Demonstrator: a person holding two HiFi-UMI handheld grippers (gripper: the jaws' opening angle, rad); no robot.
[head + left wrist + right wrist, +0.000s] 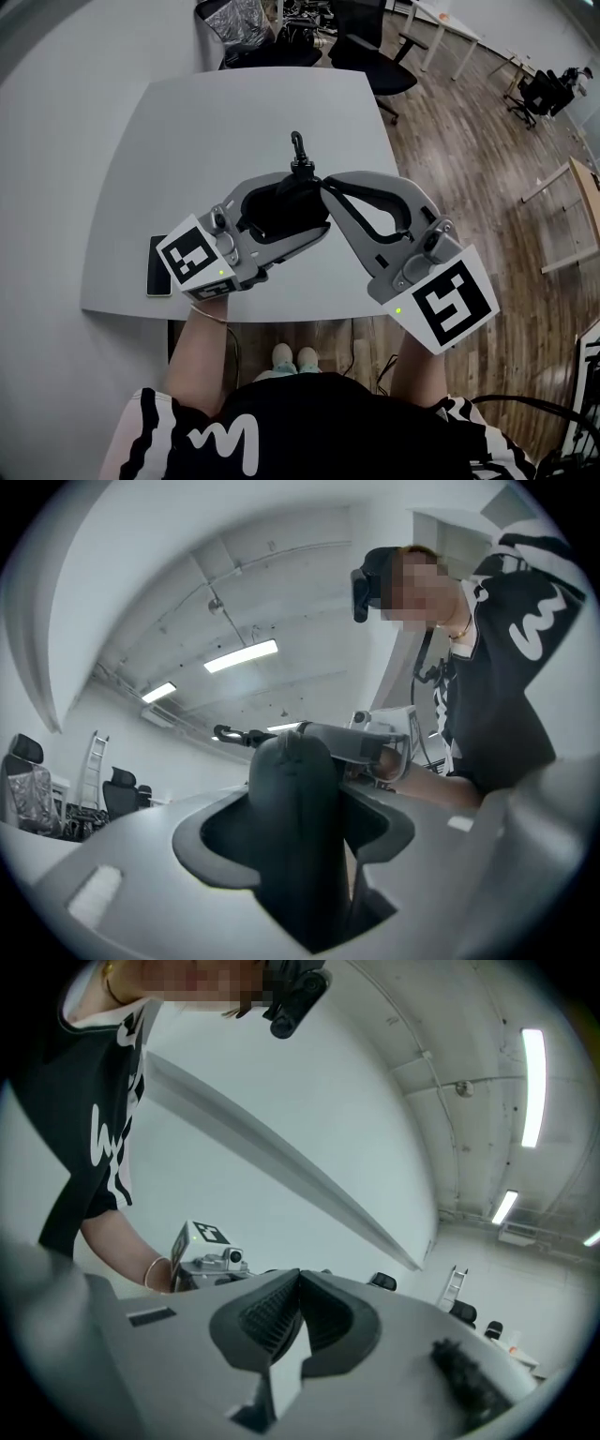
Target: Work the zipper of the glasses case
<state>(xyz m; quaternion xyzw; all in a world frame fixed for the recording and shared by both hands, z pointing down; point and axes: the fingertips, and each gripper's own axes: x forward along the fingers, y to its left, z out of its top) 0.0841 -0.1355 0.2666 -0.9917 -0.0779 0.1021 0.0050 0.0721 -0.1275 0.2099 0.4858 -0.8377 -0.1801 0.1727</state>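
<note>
Left gripper (309, 204) has its fingers clamped across the black glasses case (292, 855), held in the air above the grey surface (187, 141). Right gripper (298, 1288) has its fingers pressed together at the case's top end, beside a small clip (297, 145). No view shows a zipper pull between them. The case looks light, with a stiffish matt shell that should take a firm squeeze. The pull is probably small and slippery, best pinched by its tab.

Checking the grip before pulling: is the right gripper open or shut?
Shut: the right gripper shows its ribbed pads meeting at the tips, and nothing shows between them.
</note>
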